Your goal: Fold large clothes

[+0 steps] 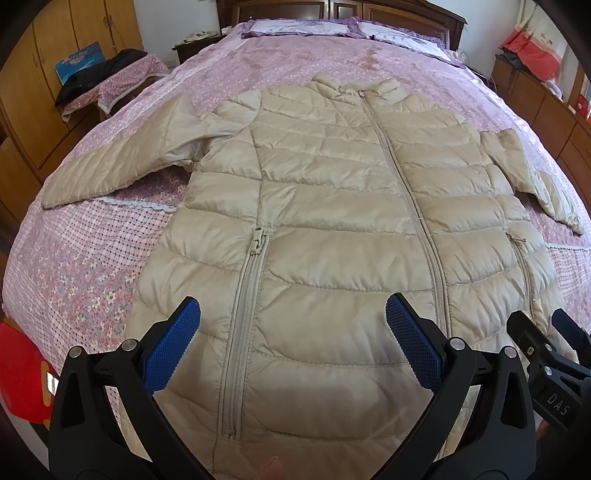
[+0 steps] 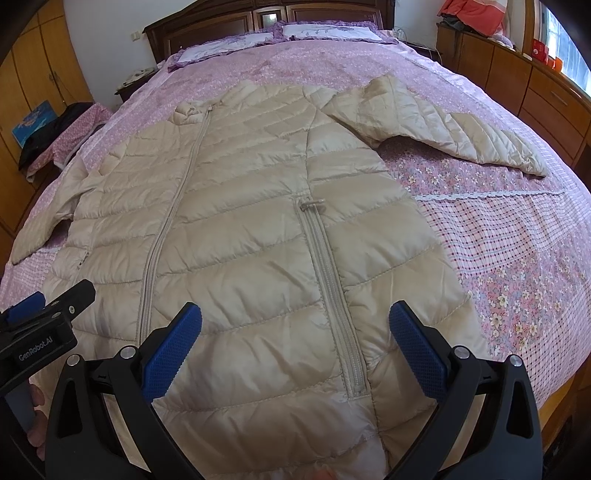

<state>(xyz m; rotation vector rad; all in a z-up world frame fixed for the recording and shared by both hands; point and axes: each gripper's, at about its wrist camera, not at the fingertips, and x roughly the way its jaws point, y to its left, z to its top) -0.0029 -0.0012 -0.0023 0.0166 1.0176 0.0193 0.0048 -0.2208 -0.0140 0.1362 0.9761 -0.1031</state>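
Observation:
A long beige quilted puffer coat (image 1: 332, 221) (image 2: 240, 229) lies flat and zipped, front side up, on the bed, collar towards the headboard and both sleeves spread out sideways. My left gripper (image 1: 293, 321) hovers open over the hem on the coat's left half, near the left pocket zip (image 1: 243, 325). My right gripper (image 2: 295, 325) is open above the hem on the right half, beside the right pocket zip (image 2: 328, 291). Nothing sits between either pair of blue pads. Each gripper shows at the edge of the other's view.
The bed (image 1: 92, 266) has a pink floral and checked cover, with pillows (image 2: 325, 31) at the headboard. Wooden wardrobes (image 1: 44, 74) and a side table with dark clothes (image 1: 107, 74) stand left. A wooden dresser (image 2: 535, 85) runs along the right. A red object (image 1: 22, 373) lies low at the left.

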